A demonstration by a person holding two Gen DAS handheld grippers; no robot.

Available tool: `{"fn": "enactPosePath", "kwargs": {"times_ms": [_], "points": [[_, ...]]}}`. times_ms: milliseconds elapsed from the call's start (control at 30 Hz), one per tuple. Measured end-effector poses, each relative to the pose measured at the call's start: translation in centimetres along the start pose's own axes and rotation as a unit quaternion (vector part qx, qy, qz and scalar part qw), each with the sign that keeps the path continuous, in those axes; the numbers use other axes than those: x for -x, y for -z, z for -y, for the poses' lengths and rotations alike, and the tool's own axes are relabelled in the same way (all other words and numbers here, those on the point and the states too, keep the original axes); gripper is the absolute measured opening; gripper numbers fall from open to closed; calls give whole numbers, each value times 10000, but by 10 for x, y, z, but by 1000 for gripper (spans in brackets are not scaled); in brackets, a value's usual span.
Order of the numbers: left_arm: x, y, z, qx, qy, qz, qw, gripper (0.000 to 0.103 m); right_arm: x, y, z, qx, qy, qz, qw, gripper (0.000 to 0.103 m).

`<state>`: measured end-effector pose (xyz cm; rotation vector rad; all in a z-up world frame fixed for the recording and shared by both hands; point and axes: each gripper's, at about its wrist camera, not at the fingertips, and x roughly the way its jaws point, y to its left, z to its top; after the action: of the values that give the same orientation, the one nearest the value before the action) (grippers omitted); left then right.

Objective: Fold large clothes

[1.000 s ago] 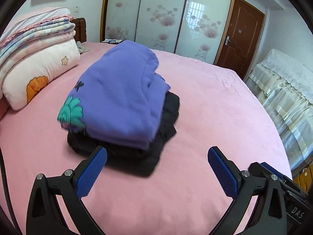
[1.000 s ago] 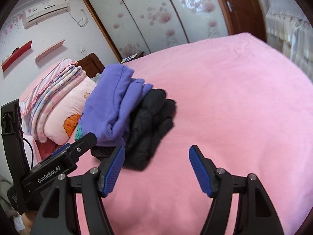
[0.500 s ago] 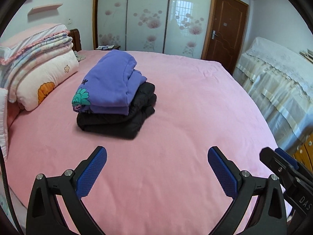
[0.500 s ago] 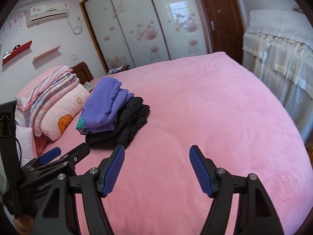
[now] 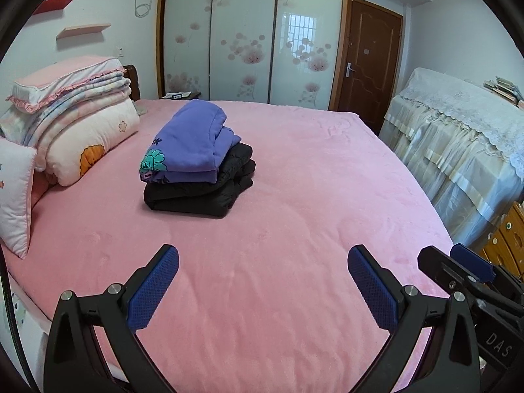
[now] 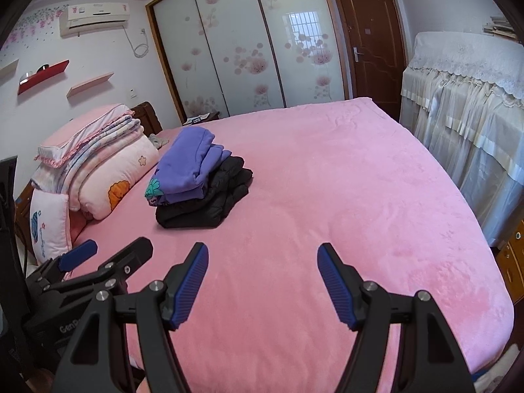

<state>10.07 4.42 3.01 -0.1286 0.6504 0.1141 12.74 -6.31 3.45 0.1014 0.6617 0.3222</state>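
Pulling back from the stack, both grippers now sit well apart from the clothes they were close over a second ago, and the pile has shrunk toward the far side of each view. The left gripper (image 5: pixel 262 281) has its jaws spread wide with only pink bed (image 5: pixel 294 229) between them; the right gripper (image 6: pixel 262 278) likewise has its jaws apart and nothing in them. The folded purple sweatshirt (image 5: pixel 193 140) lies on top of the folded black jacket (image 5: pixel 203 190), the pair resting on the bed at about eleven o'clock from the left gripper and at about ten o'clock from the right one. More of the room shows than before: the stacked quilts (image 5: pixel 72 114) at nine o'clock, the sliding wardrobe doors (image 5: pixel 249 32) at twelve, the brown door (image 5: pixel 370 62) at one
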Motion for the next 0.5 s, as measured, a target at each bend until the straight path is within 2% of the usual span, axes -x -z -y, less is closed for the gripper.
{"fn": "enactPosePath", "kwargs": {"times_ms": [133, 500], "points": [[8, 6, -1, -16, -26, -32, 10000, 102, 14, 10, -3, 40, 43, 23, 10000, 70], [14, 24, -16, 61, -35, -248, 9997, 102, 19, 28, -11, 65, 49, -169, 9998, 70]]}}
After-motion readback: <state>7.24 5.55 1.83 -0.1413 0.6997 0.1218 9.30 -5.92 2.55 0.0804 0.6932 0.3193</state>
